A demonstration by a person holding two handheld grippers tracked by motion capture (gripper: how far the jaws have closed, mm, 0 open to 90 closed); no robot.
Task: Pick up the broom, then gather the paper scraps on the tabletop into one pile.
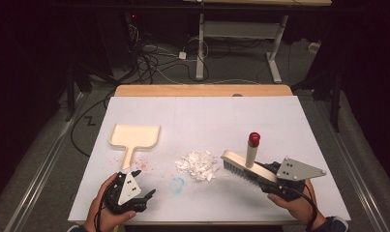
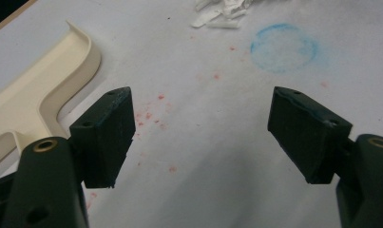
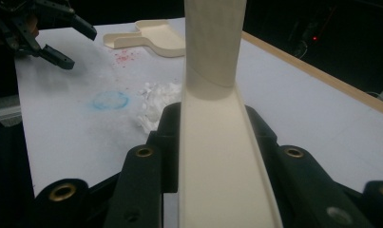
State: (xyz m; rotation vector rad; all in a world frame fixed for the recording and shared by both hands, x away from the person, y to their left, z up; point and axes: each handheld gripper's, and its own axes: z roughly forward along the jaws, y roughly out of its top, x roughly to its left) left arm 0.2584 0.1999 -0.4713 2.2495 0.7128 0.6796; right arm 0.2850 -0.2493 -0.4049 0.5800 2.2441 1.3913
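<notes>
My worktop [image 1: 279, 111] was covered in white, its wooden edge [image 1: 202, 90] showing at the far side. Beyond it the room lay dark, with cables [image 1: 154, 60] tangled over grey floor [image 1: 52, 140] beside a white-legged desk [image 1: 241, 34].

Bare table [image 1: 260, 121] beyond paper scraps [image 1: 197, 165], dustpan [image 1: 134, 137]

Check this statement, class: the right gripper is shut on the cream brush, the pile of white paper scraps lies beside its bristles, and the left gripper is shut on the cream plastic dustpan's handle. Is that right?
One part is wrong. The left gripper is open and holds nothing; the left gripper view shows its jaws spread over bare table, with the cream plastic dustpan off to one side. The rest stands: the right gripper is shut on the cream brush, beside the pile of white paper scraps.
</notes>
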